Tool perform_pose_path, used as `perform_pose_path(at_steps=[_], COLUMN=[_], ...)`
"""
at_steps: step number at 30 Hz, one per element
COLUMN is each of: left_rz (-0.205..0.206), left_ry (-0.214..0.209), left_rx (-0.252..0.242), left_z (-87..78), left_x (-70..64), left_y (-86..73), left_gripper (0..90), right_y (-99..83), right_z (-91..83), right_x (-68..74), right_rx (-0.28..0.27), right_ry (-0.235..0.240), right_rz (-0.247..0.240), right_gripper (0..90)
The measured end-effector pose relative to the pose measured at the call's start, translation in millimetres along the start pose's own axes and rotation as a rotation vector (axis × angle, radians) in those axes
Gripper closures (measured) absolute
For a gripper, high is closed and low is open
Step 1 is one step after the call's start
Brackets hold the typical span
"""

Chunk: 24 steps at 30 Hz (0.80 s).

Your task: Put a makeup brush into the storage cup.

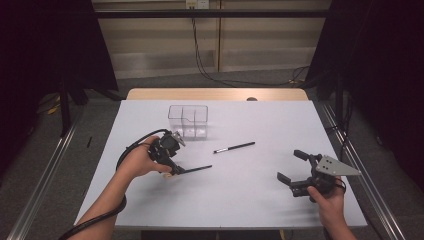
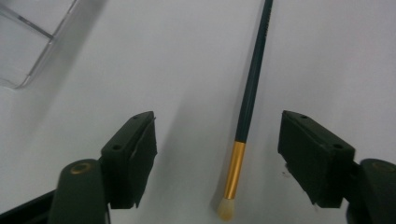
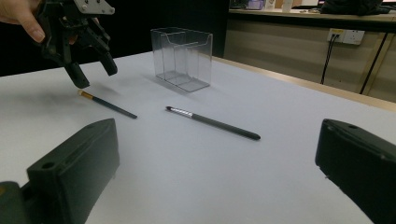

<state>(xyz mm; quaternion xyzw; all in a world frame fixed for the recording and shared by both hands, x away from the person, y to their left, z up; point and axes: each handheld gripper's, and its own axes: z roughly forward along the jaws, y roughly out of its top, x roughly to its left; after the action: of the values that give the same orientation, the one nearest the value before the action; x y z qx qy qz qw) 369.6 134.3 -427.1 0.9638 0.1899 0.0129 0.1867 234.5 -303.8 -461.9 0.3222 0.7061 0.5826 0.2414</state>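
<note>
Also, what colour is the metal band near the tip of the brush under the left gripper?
Gold; the band on the brush shows best in the left gripper view.

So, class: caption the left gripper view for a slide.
Open left gripper straddling a dark, gold-banded makeup brush on the white table.

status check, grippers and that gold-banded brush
Left gripper open, straddling the gold-banded brush, no contact. Brush flat on table. Right gripper open, idle. Nothing in the way.

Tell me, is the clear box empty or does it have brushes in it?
Empty. Both compartments of the clear box look bare, and both brushes lie flat on the table outside it.
</note>
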Motion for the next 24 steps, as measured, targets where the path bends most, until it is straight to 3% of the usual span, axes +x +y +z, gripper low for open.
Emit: perform_pose_path(at_steps=[6,12,16,21,24], left_rz=[0.022,0.029,0.039,0.050,0.070], left_ry=[-0.028,-0.044,-0.053,-0.075,-0.061], left_rx=[0.028,0.119,0.190,0.231,0.240], left_z=[1.3,6.7,11.7,17.3,20.3], left_x=[-0.3,-0.7,0.3,-0.2,-1.1], left_y=[5.3,7.4,6.5,5.3,5.6], left_gripper=[40.2,48.7,59.7,68.6,72.1], right_y=[-0.3,-0.4,-0.8,-0.9,-1.0], right_z=[0.1,0.2,0.2,0.3,0.5], right_x=[-0.6,-0.8,-1.0,-1.1,-1.3], right_rx=[0.000,0.001,0.005,0.006,0.007], right_ry=[0.001,0.003,0.003,0.005,0.006], right_rz=[-0.001,-0.006,-0.005,-0.008,-0.009], right_gripper=[0.0,0.0,0.0,0.0,0.0])
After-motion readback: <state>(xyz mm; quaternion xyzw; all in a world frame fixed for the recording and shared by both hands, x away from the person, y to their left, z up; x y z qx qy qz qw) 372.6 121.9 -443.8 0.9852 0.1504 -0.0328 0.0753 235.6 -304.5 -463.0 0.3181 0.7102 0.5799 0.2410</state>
